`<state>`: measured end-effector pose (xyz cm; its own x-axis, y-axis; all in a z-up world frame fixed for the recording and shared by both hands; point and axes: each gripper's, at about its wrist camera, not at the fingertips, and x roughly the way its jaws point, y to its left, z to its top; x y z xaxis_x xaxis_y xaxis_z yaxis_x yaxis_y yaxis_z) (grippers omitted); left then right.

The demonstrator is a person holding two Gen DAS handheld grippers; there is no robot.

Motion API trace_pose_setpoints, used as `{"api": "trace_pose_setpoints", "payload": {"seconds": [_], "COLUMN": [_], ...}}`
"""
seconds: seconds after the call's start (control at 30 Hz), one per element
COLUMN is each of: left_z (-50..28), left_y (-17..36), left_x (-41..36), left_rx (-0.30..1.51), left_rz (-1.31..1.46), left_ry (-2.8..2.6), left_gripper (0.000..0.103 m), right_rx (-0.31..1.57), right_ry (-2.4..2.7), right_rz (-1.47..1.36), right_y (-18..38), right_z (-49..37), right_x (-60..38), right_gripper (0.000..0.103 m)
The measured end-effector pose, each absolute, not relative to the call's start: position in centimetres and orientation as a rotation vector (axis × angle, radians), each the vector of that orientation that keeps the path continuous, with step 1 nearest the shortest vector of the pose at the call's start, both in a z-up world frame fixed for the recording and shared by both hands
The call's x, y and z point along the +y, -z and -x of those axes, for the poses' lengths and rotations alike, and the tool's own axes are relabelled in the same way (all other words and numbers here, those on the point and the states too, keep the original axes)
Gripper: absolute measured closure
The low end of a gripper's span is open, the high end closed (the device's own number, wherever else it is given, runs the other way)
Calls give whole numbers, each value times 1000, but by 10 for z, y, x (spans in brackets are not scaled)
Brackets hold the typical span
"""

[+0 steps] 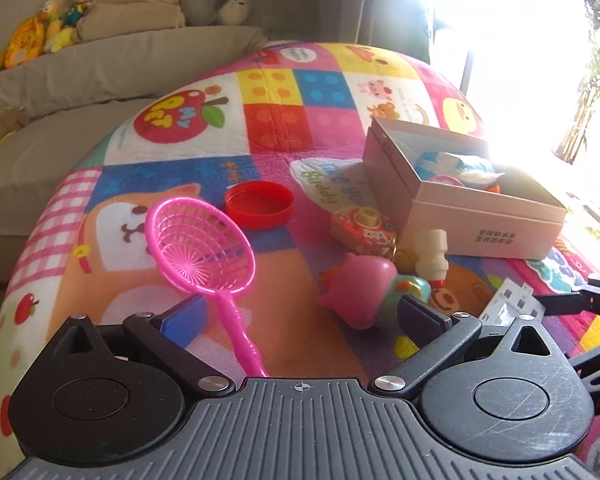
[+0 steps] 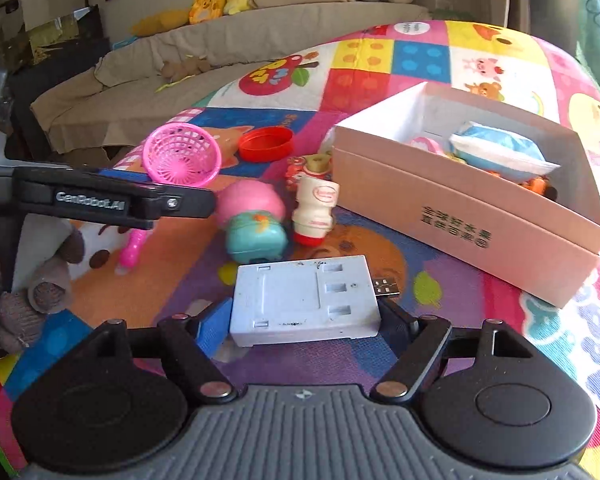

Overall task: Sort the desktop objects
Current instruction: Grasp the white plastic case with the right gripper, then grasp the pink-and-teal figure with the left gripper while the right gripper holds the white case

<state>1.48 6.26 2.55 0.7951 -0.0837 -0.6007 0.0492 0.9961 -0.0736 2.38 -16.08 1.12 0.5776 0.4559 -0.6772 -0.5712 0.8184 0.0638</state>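
My right gripper (image 2: 304, 320) is shut on a white USB charger block (image 2: 304, 300), held low over the colourful mat in front of the pink cardboard box (image 2: 480, 224). My left gripper (image 1: 300, 316) is open and empty, its fingers either side of the pink toy strainer's handle (image 1: 240, 336) and a pink-and-teal toy (image 1: 364, 292). The strainer (image 2: 180, 156), the pink-and-teal toy (image 2: 252, 224), a small white bottle (image 2: 316, 212), a red lid (image 2: 266, 144) and a small red toy camera (image 1: 362, 228) lie on the mat. The box holds a blue-white packet (image 2: 500, 152) and other items.
The mat (image 1: 280, 112) covers a raised surface with rounded edges. A beige sofa (image 1: 80, 80) with plush toys and cushions runs along the back left. A bright window (image 1: 520, 40) is at the right. A dark shelf unit (image 2: 40, 40) stands far left.
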Motion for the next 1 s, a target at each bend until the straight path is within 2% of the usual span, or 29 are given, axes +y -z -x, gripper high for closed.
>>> {"api": "trace_pose_setpoints", "payload": {"seconds": [0.2, 0.3, 0.37, 0.43, 0.53, 0.7, 0.73, 0.77, 0.8, 1.0], "left_z": [-14, -25, -35, -44, -54, -57, -56, -55, -55, -37], "left_y": [-26, -24, -20, -15, -8, -9, -9, -9, -9, -11], "left_x": [40, 28, 20, 13, 8, 6, 5, 4, 4, 8], "left_rx": [641, 638, 642, 653, 676, 658, 655, 656, 661, 667], "left_rz": [25, 18, 8, -6, 7, 9, 1, -11, -19, -32], "left_ry": [138, 146, 154, 161, 177, 155, 151, 146, 143, 167], "left_gripper": [0, 0, 0, 0, 0, 1, 7, 20, 25, 26], "right_rx": [711, 727, 725, 734, 745, 749, 750, 751, 752, 768], "right_ry": [-497, -470, -463, -460, -473, -472, -472, -472, -472, -463], "right_rz": [172, 123, 96, 77, 62, 66, 68, 70, 75, 163], "right_y": [-11, -7, -8, -7, -6, -5, -5, -5, -5, -3], "right_z": [-6, -7, -9, -12, -15, -15, -15, -15, -15, -14], "right_x": [-198, -209, -213, -215, -216, -214, -214, -214, -213, -203], "right_gripper": [24, 15, 13, 4, 0, 0, 0, 0, 0, 0]}}
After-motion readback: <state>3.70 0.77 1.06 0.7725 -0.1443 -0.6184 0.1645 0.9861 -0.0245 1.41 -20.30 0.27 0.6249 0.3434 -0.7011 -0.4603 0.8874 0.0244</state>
